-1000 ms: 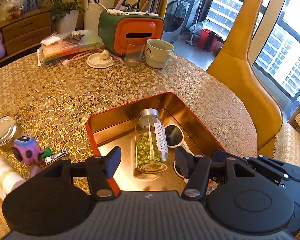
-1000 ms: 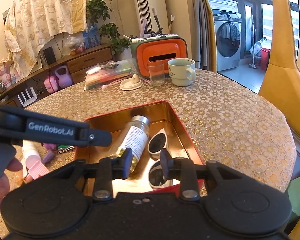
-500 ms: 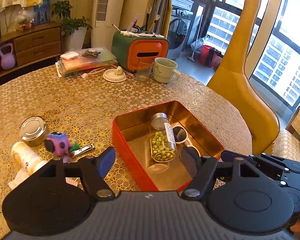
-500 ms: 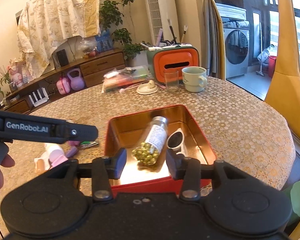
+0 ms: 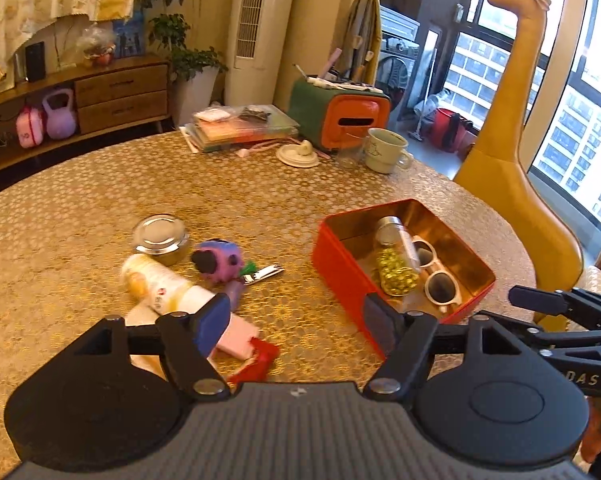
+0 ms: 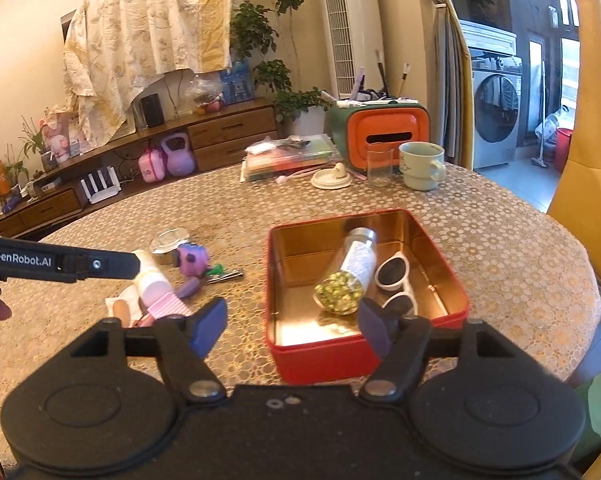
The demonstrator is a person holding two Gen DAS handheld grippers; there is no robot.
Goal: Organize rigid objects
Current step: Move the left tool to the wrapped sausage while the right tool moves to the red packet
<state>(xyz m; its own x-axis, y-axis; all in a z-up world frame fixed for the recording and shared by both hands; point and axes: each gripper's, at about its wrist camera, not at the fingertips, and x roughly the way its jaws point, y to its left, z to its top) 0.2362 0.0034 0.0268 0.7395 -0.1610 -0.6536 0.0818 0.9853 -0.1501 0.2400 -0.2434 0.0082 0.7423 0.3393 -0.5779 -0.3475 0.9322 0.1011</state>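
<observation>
- Both claws, left gripper (image 5: 296,320) and right gripper (image 6: 292,326), hang released and empty.
- Red tin (image 6: 364,354) holds jar (image 6: 346,276) and sunglasses (image 6: 394,280).
- Next, probably the blurred white bottle (image 5: 160,284) among the loose pile.

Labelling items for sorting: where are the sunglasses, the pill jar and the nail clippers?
sunglasses (image 6: 392,273): right wrist view, on a dark lens.
pill jar (image 6: 358,262): right wrist view, on its white label.
nail clippers (image 5: 263,272): left wrist view, on the metal lever.

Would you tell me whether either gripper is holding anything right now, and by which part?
Nothing is held. The left gripper and right gripper are both open and empty above the table.
</observation>
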